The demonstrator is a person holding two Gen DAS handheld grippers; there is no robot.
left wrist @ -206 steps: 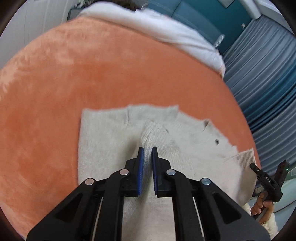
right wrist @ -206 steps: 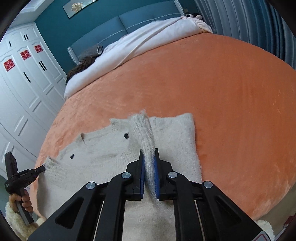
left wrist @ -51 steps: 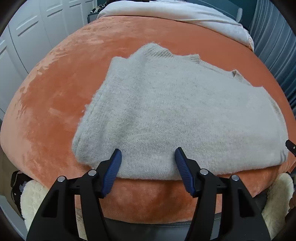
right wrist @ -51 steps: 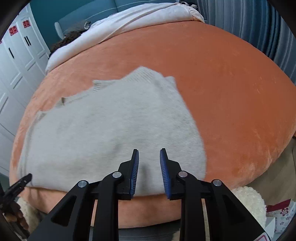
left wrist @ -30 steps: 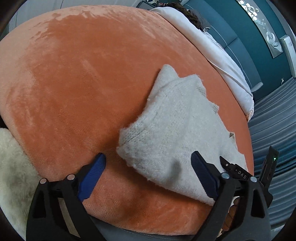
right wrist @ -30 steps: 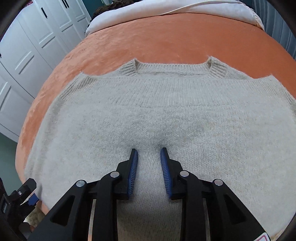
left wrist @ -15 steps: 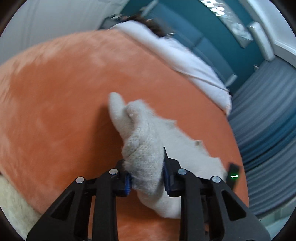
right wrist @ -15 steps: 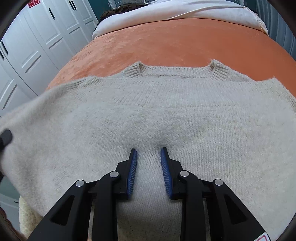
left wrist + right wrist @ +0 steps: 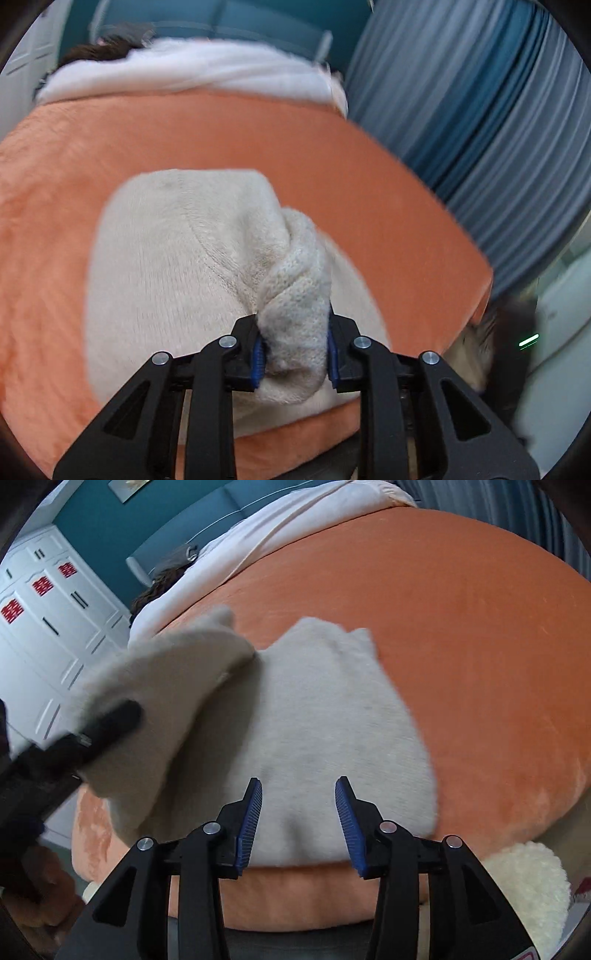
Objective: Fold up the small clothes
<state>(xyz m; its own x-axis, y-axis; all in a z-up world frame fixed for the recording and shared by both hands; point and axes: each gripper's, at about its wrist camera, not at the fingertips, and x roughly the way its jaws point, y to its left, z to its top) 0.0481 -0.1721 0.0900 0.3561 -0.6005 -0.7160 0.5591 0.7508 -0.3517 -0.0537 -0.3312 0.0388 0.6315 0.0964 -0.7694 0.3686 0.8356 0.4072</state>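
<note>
A cream knitted sweater lies on the orange bed cover. My left gripper is shut on a thick bunch of the sweater's left side and holds it lifted over the rest. In the right wrist view the left gripper shows blurred at the left, carrying that lifted flap across the sweater. My right gripper is open and empty, just above the sweater's near edge at the front of the bed.
A white duvet and a dark-haired head lie at the far end of the bed. White wardrobe doors stand at the left, blue curtains at the right. A fluffy cream rug lies below the bed's front edge.
My left gripper has shut on the sweater's left edge and swung it up and over to the right. My right gripper has opened wider and pulled back to the sweater's near edge.
</note>
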